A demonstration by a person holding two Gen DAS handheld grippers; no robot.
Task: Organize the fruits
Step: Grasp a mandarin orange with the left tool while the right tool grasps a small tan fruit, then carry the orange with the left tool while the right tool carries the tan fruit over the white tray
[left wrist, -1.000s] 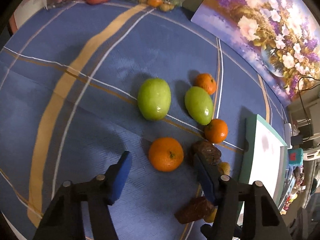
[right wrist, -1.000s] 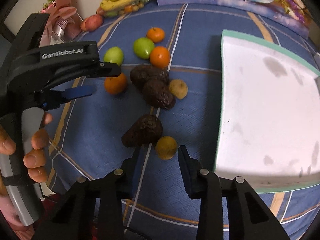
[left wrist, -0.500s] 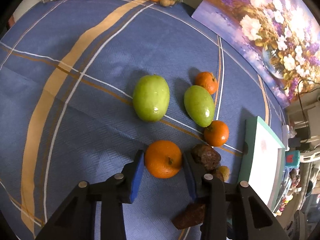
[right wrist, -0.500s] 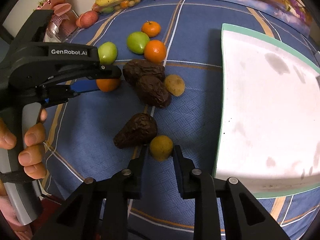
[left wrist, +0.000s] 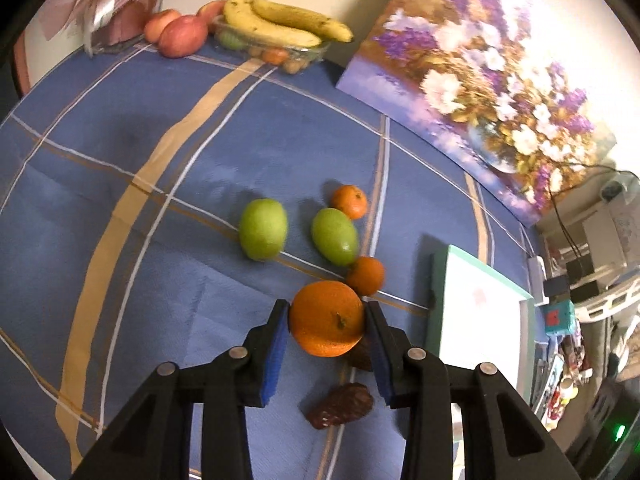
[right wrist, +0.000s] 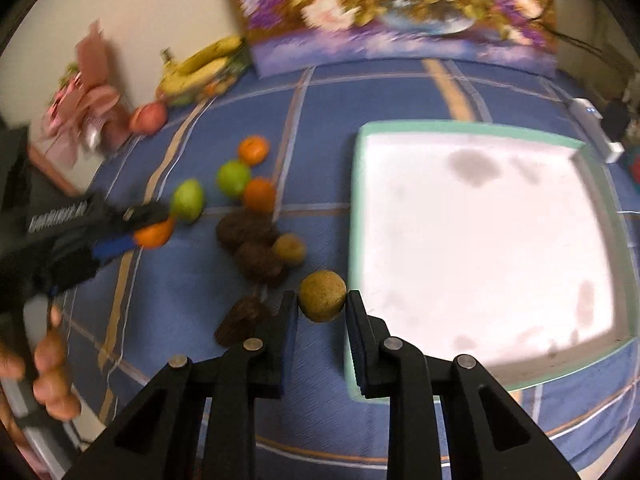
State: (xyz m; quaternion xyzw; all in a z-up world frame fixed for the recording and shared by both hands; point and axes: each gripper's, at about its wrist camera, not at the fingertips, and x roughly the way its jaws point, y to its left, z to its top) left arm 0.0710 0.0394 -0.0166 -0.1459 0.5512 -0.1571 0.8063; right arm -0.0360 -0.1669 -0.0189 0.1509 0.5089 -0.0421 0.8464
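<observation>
Now orange (left wrist: 326, 318) sits clamped between left claw (left wrist: 326, 316) pads.

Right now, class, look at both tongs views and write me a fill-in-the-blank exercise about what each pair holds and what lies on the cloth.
1. The left tongs are shut on a large ____.
2. The right tongs grip a small round yellowish-brown fruit beside the ____-rimmed white tray.
3. ____ green fruits lie on the blue tablecloth.

Missing words: orange; green; two
</observation>
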